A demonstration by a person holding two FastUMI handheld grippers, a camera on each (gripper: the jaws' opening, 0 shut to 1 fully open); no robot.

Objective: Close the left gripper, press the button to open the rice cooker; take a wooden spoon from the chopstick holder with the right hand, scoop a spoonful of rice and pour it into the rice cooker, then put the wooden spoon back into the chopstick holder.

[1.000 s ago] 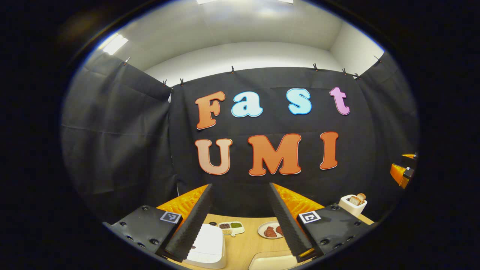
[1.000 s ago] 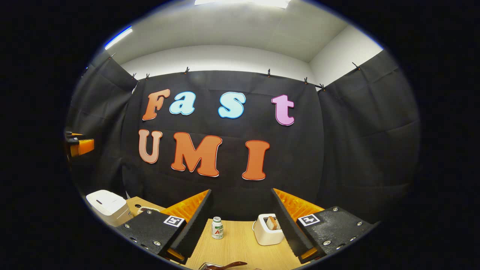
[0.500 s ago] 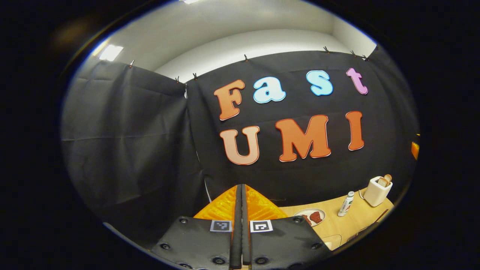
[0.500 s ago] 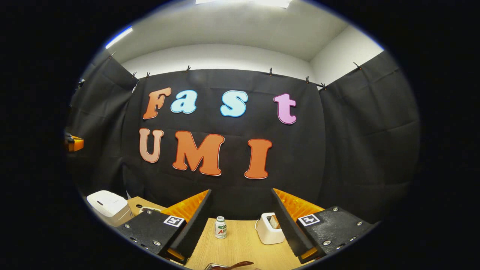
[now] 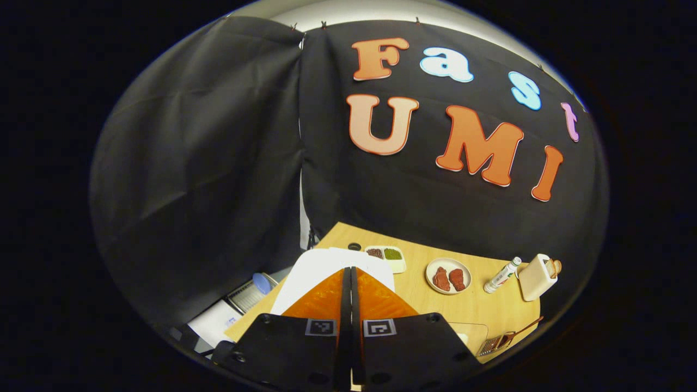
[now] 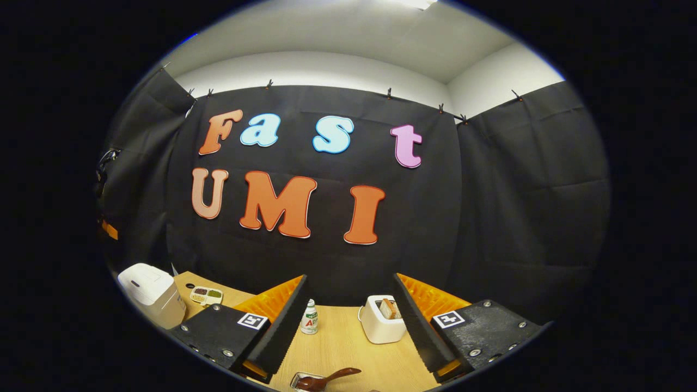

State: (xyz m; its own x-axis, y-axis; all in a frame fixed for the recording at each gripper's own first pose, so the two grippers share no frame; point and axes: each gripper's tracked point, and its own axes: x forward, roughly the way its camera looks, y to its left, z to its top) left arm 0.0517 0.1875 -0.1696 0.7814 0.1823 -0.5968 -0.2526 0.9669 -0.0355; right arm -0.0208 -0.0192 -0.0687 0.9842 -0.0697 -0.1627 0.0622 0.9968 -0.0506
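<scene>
The left gripper tilts down over the white rice cooker at the table's left end, its fingers pressed together with nothing between them. The right gripper is level above the table, fingers spread wide and empty. Below it, the wooden spoon lies in the holder.

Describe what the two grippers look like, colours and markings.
Both look alike. The left gripper has black blocky bodies with screw heads, each carrying a small square black-and-white marker tag, and orange ribbed fingers edged in black toothed padding. The right gripper has the same black bodies, marker tags, orange ribbed fingers and black ridged pads. No cables or sleeves are visible.
</scene>
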